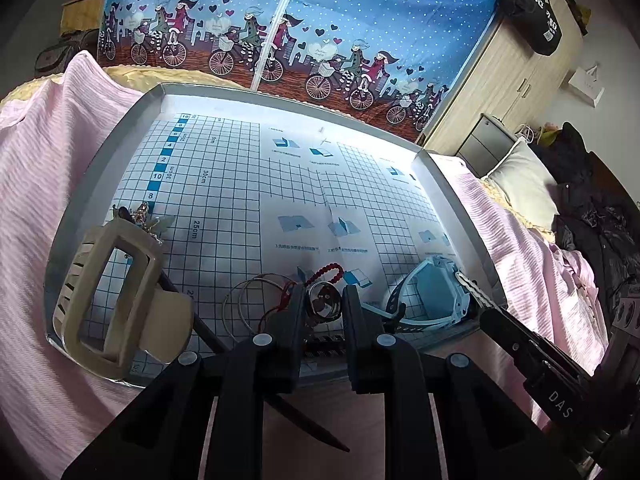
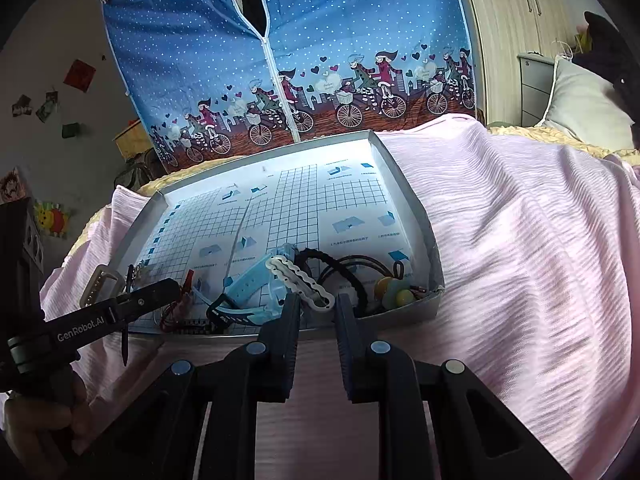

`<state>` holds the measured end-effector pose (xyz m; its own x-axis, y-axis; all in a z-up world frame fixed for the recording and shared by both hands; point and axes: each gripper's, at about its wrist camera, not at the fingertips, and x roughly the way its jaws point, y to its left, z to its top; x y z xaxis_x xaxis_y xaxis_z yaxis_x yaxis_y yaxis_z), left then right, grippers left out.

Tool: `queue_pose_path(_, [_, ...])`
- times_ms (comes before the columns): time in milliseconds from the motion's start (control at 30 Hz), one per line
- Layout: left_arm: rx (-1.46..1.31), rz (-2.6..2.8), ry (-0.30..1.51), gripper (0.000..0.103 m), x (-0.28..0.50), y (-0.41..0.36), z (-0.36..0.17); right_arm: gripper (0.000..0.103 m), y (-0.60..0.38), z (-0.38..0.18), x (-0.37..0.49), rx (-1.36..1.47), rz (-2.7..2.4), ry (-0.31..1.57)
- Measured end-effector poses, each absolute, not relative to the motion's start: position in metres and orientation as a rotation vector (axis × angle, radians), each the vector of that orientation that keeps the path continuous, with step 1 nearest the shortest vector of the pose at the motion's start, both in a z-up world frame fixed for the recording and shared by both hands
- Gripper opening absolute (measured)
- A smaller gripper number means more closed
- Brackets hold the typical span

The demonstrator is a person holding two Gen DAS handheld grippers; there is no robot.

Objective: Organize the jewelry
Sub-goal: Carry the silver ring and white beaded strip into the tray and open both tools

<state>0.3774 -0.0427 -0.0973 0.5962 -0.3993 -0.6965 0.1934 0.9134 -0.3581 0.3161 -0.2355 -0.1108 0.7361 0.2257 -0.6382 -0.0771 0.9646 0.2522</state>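
"GenRobot.AI" is showing on the left gripper (image 2: 176, 292), whose jaws are standing slightly apart around a ring (image 1: 324, 304), grip unclear. The right gripper (image 2: 318, 308) is hanging empty, jaws slightly apart, at the tray (image 2: 400, 168) holding a watch (image 2: 256, 280), clip (image 1: 116, 292), bangles (image 1: 248, 304) and beads (image 1: 330, 270).

Both views are rather dim, with a cool bluish tone. The brightest area is the far edge of the tray (image 1: 280, 96), where the white lining glares and the printed grid washes out — light seems to come from above and behind. Soft shadows lie on the grid near the lower centre of the frame. The fisheye bends straight lines strongly, and the corners fall into black vignette. The near gripper fingers (image 2: 280, 344) look slightly soft; the pink bedcover (image 2: 520, 240) stays fairly sharp.
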Motion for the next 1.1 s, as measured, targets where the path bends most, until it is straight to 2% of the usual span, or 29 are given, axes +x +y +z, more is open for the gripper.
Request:
queue_pose_path(267, [-0.234,-0.324,0.876,0.016,0.378,-0.046,-0.098,0.017,-0.235,-0.111,0.316,0.215,0.167,0.726])
queue_pose_path(400, [-0.232,-0.309,0.859,0.036,0.377,-0.045,-0.096,0.018,-0.235,-0.111,0.316,0.218,0.165,0.726])
queue_pose_path(567, [-0.251,-0.292,0.868,0.037,0.378,-0.04,-0.097,0.018,-0.236,-0.111,0.316,0.214,0.166,0.724])
queue_pose_path(733, [-0.245,-0.284,0.853,0.054,0.376,-0.041,-0.094,0.018,-0.236,-0.111,0.316,0.21,0.165,0.725])
queue_pose_path(833, [-0.236,-0.287,0.844,0.063,0.374,-0.043,-0.091,0.028,-0.238,-0.111,0.316,0.208,0.162,0.72])
queue_pose_path(1000, [-0.231,-0.282,0.832,0.066,0.371,-0.043,-0.089,0.035,-0.243,-0.111,0.315,0.208,0.153,0.717])
queue_pose_path(1100, [-0.247,-0.279,0.816,0.088,0.369,-0.042,-0.087,0.045,-0.245,-0.108,0.313,0.208,0.139,0.7])
